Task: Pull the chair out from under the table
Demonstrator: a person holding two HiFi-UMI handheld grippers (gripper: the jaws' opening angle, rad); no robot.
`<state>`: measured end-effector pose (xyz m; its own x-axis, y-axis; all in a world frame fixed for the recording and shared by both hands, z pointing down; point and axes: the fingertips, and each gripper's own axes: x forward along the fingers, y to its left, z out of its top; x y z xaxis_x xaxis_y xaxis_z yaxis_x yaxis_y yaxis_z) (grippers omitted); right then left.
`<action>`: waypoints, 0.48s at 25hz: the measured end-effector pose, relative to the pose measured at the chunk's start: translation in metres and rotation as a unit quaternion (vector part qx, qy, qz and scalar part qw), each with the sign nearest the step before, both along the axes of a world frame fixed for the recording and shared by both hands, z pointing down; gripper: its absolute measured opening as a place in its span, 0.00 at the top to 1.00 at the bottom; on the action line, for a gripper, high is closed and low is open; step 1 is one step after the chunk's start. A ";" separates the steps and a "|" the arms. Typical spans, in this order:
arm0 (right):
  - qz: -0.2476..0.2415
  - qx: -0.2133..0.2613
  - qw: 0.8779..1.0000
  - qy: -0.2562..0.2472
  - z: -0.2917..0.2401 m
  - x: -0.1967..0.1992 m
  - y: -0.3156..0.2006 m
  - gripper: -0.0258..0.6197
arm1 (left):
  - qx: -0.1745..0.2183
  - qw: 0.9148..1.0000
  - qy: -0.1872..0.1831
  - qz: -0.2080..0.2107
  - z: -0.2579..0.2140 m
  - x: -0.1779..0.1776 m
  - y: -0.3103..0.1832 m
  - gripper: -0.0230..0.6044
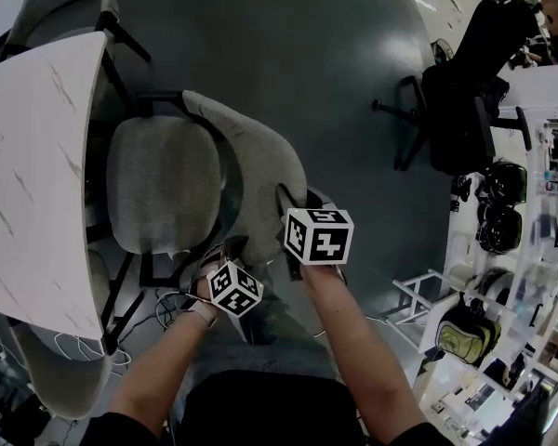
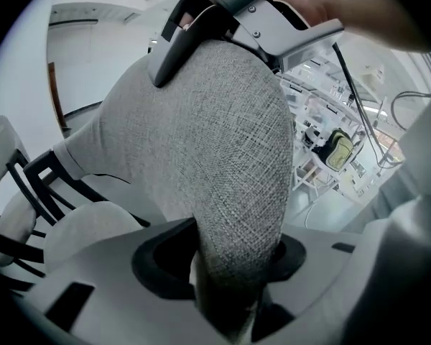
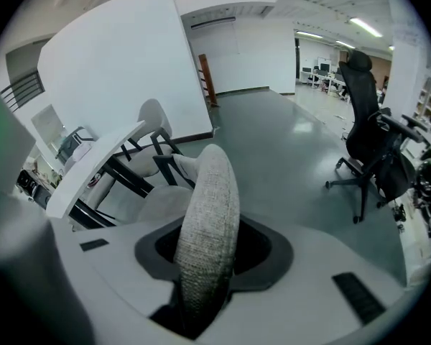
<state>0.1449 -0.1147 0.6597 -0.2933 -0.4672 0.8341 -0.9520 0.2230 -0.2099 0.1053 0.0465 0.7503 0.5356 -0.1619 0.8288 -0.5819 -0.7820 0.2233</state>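
The grey fabric chair (image 1: 163, 184) stands with its seat partly under the white marble-patterned table (image 1: 37, 156) at the left of the head view. Its curved backrest (image 1: 256, 161) faces me. My left gripper (image 1: 225, 256) is shut on the backrest's near end, and in the left gripper view the fabric (image 2: 223, 157) fills the gap between the jaws (image 2: 233, 268). My right gripper (image 1: 295, 207) is shut on the backrest's top edge a little further right; that edge (image 3: 212, 207) runs up between its jaws (image 3: 205, 268). It also shows clamped at the top of the left gripper view (image 2: 223, 20).
A second grey chair (image 1: 56, 7) is at the table's far side and a third (image 1: 60, 374) at its near corner. Cables (image 1: 158, 305) lie on the floor under the table. A black office chair (image 1: 465, 100) and shelves with bags (image 1: 502, 221) stand at the right.
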 end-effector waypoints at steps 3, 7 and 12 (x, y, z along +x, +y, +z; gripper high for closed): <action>0.008 0.002 1.000 0.006 -0.001 0.027 -0.001 0.76 | -0.005 1.000 0.014 0.003 -0.001 0.028 0.000 0.66; 0.019 0.004 1.000 0.014 -0.002 0.063 -0.003 0.76 | -0.010 1.000 0.028 0.005 -0.001 0.064 -0.002 0.66; 0.038 0.002 0.999 0.016 -0.001 0.107 -0.003 0.76 | -0.015 0.999 0.025 0.025 -0.001 0.102 -0.003 0.65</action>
<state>0.2518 -0.1173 0.6588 -0.2300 -0.4901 0.8408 -0.9724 0.1503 -0.1784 0.2071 0.0438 0.7497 0.5836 -0.1096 0.8046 -0.5292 -0.8029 0.2745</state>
